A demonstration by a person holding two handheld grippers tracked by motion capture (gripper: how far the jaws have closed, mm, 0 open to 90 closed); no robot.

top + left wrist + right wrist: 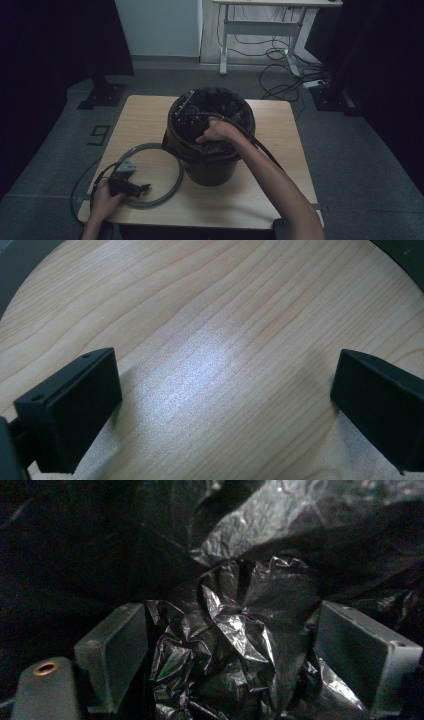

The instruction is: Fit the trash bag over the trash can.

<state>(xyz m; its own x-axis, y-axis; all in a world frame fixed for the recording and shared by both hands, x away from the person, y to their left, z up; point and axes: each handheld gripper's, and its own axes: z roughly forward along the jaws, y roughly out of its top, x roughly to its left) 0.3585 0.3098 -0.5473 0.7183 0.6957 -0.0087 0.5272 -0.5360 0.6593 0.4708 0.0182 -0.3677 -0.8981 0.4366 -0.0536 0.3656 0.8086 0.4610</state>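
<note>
1. We see the right hand-held gripper [232, 665] lowered inside the bin [212, 170], its jaws spread wide with a crumpled fold of the black bin bag [235, 630] lying between them, not pinched.
2. The bin stands mid-table, nearer the far edge; bare table [280, 150] lies to its right.
3. The left hand-held gripper [145, 188] rests near the table's front-left corner, jaws apart over bare wood, inside a grey ring [177, 172] lying flat, touching the bin's left side.
4. The right forearm reaches over the bin's rim, hand [217, 131] bent downward.
</note>
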